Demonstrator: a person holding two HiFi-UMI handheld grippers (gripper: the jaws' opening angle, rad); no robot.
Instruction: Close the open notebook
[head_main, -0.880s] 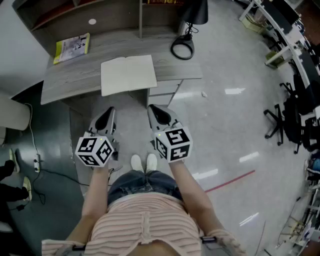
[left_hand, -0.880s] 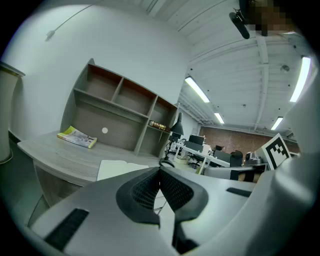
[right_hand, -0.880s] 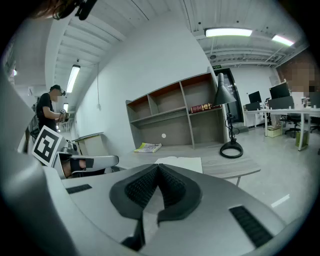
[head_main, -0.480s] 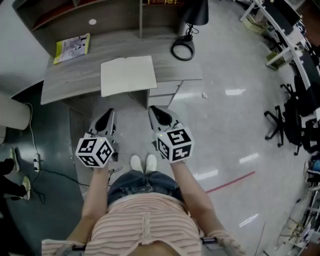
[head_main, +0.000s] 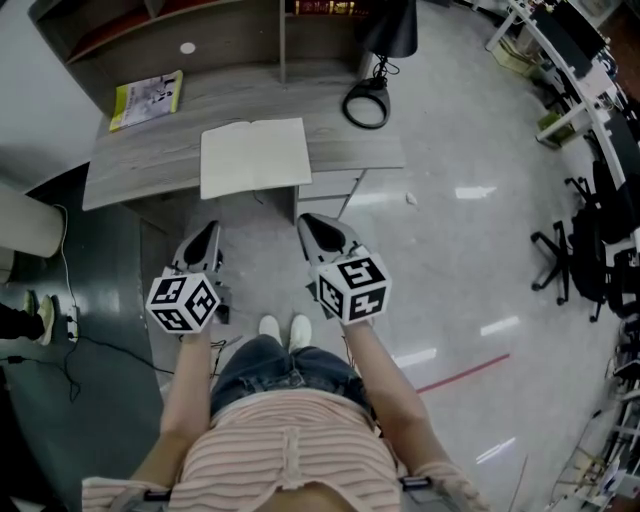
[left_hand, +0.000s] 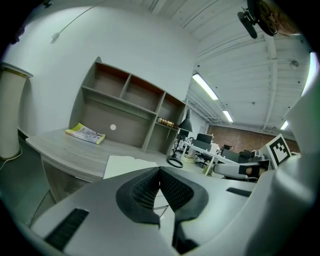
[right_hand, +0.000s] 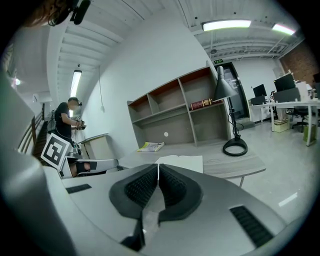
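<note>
Hardly anything has shifted since the earlier frames: both grippers hang at much the same spot short of the desk (head_main: 140, 175), with the left gripper (head_main: 211, 228) only a touch lower and further left in the head view. The desk is a long slab of grey wood-grain laminate, smooth and matt, backed by an open shelf unit (head_main: 215, 25) of the same finish. The open notebook (head_main: 254, 157) lies flat near the middle of the desk, its near edge at or perhaps just over the front rim. Its pages are plain, pale and papery, with a shallow fold at the spine. It is well apart from both grippers. A lamp (head_main: 367, 100) with a black ring base stands to its right, and a glossy yellow booklet (head_main: 146, 97) lies to its left. The right gripper (head_main: 304, 218) is closed on nothing, its ribbed black pads meeting, and the left gripper is the same. The step in hand looks like the approach. To do it well, one gripper should open a little and catch the outer edge of one half. It can then swing that half over the spine in an arc, not drag it, while the other gripper steadies the resting half so the thin pages neither slide nor crease.
</note>
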